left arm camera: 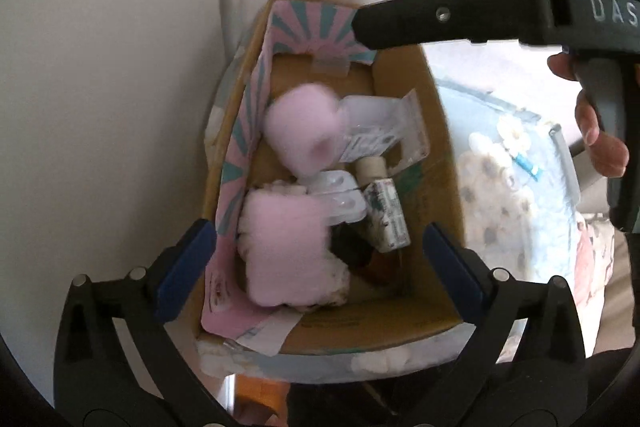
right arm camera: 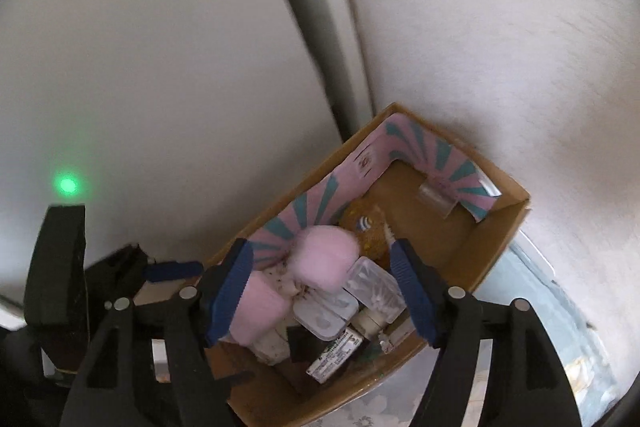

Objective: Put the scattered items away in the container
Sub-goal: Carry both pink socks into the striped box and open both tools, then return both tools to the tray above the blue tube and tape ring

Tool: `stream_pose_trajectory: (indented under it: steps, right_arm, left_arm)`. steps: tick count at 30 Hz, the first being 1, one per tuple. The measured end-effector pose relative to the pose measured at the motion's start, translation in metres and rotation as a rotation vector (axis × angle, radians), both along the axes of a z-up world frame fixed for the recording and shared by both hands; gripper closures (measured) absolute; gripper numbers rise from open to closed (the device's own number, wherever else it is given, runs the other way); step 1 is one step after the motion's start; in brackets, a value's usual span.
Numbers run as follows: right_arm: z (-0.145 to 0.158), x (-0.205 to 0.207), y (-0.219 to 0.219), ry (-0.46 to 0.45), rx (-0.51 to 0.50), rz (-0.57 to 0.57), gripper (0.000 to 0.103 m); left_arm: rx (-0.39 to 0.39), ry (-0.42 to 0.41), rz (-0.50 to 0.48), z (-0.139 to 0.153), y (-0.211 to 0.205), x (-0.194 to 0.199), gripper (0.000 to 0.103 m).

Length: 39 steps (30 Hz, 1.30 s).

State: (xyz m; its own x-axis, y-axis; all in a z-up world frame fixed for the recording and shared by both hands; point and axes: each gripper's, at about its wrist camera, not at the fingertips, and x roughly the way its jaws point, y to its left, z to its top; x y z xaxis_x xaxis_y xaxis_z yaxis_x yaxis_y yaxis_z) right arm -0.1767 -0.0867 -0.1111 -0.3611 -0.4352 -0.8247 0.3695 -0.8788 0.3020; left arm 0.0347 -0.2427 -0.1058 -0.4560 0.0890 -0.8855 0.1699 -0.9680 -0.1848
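White walls meet in a corner behind a patterned pale-blue cloth surface (left arm camera: 512,195), and on that cloth, pushed up against the wall, sits an open cardboard box (left arm camera: 434,131) lined along two inner sides with pink paper (left arm camera: 308,27) bearing teal rays.

Inside the box lie two fluffy pink pieces: a rounder pink puff (left arm camera: 298,131) toward the far end and a squarer pink plush pad (left arm camera: 284,247) nearer the camera, the two touching or nearly so. Beside them are clear plastic blister packs (left arm camera: 380,115), a small white printed carton (left arm camera: 386,215) lying on its side, a pale cylindrical bottle (left arm camera: 370,169) just behind it, and something dark (left arm camera: 352,247) under the carton that is too shadowed to tell.

Left gripper (left arm camera: 320,263) hovers above the near end of the box with its blue-padded fingers (left arm camera: 188,263) spread wide and nothing between them. Right gripper (right arm camera: 320,291) hangs over the same box from the other side, jaws likewise wide apart and empty; in the left wrist view its black body (left arm camera: 460,19) reaches in from the upper right, with a hand (left arm camera: 600,131) on its grip.

A green light spot (right arm camera: 67,185) glows on the wall in the right wrist view
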Motion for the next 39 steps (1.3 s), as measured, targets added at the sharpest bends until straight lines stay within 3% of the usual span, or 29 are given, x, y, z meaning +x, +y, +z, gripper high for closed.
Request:
stream_pose_trajectory:
  steps: [6, 11, 25, 32, 39]
  right_arm:
    - [0.026, 0.016, 0.027, 0.042, -0.026, -0.078, 0.036]
    - [0.053, 0.035, 0.052, 0.1, -0.061, -0.112, 0.036]
    - [0.099, 0.117, 0.17, 0.202, 0.078, -0.282, 0.036]
    - [0.098, 0.162, 0.227, 0.224, 0.115, -0.338, 0.036]
    - [0.056, 0.182, 0.259, 0.181, 0.168, -0.31, 0.036]
  left_arm:
    - [-0.018, 0.023, -0.011, 0.006, 0.009, -0.007, 0.0]
    - [-0.036, 0.051, -0.041, 0.032, 0.013, -0.002, 0.0]
    - [-0.066, 0.164, -0.217, 0.087, 0.092, -0.024, 0.0]
    - [-0.055, 0.195, -0.325, 0.091, 0.151, -0.038, 0.0]
    - [-0.021, 0.166, -0.431, 0.07, 0.21, -0.055, 0.0]
